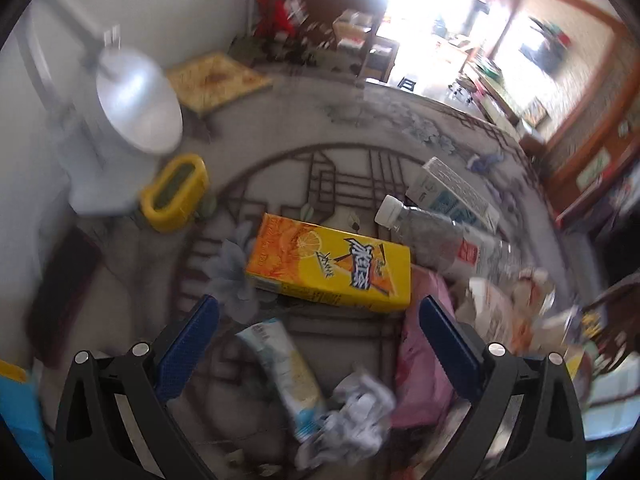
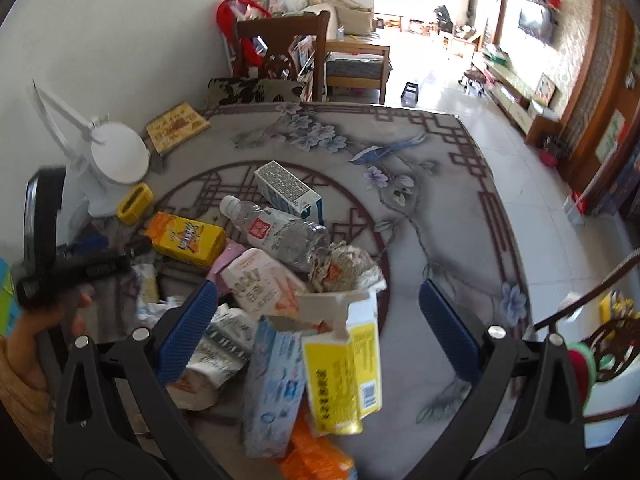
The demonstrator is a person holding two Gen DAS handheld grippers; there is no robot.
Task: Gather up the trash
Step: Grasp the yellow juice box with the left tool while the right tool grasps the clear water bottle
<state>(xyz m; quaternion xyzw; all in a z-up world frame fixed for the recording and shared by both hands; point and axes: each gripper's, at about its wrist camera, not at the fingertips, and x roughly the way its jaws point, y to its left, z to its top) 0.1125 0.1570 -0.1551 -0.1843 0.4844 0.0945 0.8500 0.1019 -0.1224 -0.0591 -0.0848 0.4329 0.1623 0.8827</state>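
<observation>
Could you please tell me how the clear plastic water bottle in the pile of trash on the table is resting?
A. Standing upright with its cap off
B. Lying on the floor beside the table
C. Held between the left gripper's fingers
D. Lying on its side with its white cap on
D: the clear plastic water bottle lies on its side on the table among the cartons, white cap on, and both grippers are open and empty.

My right side of the table (image 2: 460,208) lies bare; cartons and a bottle (image 2: 280,232) crowd the left, lamp (image 2: 116,160) behind.
</observation>
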